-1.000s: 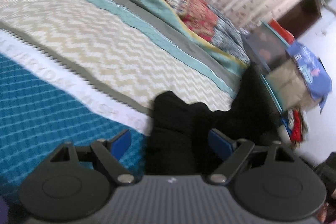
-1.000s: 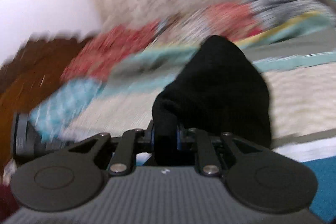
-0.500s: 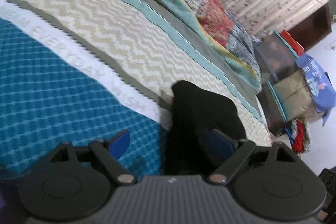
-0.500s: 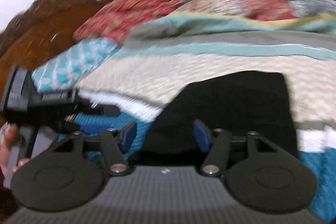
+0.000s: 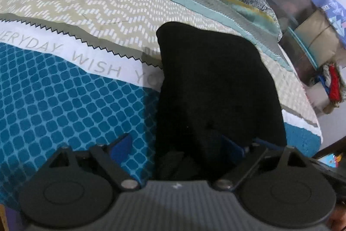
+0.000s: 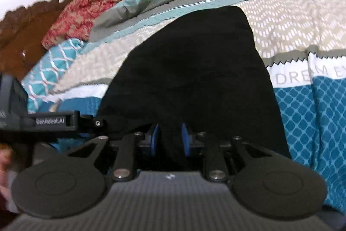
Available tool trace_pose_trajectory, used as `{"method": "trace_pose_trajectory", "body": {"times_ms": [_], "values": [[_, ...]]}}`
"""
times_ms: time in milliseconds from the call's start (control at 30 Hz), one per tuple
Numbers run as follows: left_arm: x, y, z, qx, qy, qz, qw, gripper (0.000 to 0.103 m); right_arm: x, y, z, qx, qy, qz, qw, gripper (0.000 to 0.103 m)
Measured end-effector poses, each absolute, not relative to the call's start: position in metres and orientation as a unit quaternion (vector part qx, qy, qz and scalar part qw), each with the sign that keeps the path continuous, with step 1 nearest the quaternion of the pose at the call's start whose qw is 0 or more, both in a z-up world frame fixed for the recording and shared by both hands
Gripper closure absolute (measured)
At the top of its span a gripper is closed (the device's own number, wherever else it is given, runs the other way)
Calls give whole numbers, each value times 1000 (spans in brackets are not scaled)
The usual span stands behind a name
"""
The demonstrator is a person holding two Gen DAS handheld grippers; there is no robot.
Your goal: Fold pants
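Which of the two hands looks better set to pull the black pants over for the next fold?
Right. Its tool has been closing around the black pants, while the left tool has been opening wide.

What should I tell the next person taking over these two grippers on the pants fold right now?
Left gripper: fingers wide apart and just opening further, gripping nothing; the near edge of the pants lies between them.
Right gripper: fingers have just been closing and now sit narrow, with a bunch of the near pants edge between them.
Pants: black, lying in a compact folded shape on the bedspread, across the white lettered band and the blue patterned part.
Done: the pants look folded down and laid on the bed.
Left: probably one more fold or some smoothing; how many layers there are cannot be told.
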State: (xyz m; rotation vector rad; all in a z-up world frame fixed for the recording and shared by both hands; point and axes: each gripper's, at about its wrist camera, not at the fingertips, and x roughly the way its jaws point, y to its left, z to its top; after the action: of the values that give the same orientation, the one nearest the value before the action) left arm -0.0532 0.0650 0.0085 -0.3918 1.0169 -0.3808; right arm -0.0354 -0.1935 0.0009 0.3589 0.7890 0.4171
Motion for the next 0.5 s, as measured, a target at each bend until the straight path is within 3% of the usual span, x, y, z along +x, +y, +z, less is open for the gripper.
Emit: {"method": "trace_pose_trajectory", "body": {"times_ms": [300,500], "values": [[-63,79,33,-220,442,-196,848,11,-51,-242,27,213,297,172,915,72],[-54,73,4,-217,486,-181,827,5,-40,-247,-22,217,386,133,887,74]]}}
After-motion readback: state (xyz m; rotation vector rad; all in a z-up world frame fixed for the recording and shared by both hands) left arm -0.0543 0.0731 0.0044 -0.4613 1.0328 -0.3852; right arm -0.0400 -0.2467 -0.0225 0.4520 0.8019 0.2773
